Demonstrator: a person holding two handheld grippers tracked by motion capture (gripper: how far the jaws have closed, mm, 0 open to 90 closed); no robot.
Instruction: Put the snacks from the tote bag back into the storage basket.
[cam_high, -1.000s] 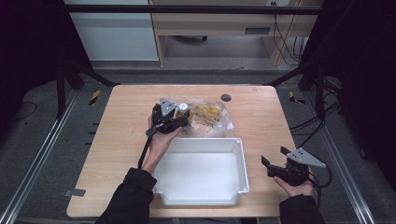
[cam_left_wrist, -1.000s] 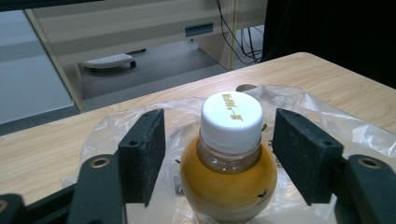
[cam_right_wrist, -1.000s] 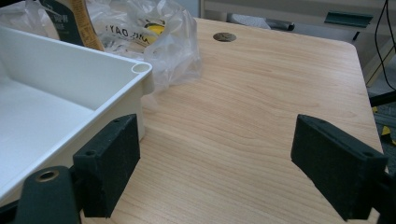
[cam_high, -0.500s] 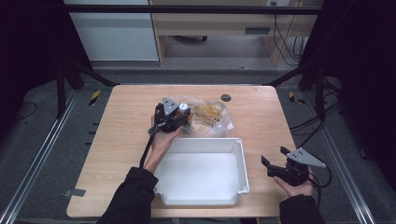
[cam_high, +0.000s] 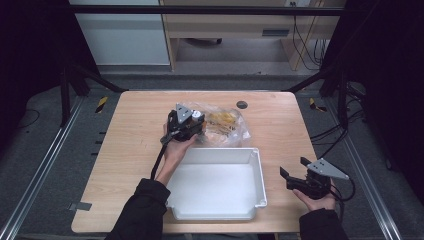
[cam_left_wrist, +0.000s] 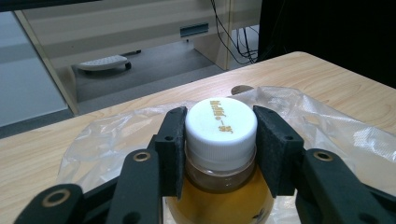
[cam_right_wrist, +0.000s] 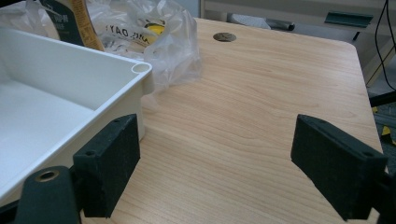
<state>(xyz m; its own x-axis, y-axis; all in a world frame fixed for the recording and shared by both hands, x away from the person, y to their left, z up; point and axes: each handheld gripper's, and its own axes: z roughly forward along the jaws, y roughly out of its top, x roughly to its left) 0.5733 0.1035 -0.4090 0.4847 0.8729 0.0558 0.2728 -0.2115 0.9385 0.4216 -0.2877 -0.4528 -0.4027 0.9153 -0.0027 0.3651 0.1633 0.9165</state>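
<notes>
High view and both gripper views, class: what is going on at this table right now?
A person works with a gripper in each hand. The left gripper has its fingers closed on the white cap of a bottle of amber liquid, which stands on a clear plastic bag behind the white tray. The right gripper sits open above bare table right of the tray, holding nothing.

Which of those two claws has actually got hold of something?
The left claw: its pads are shut on the white cap of a bottle of amber liquid. The right claw hangs wide open beside the white tray, holding nothing.
</notes>
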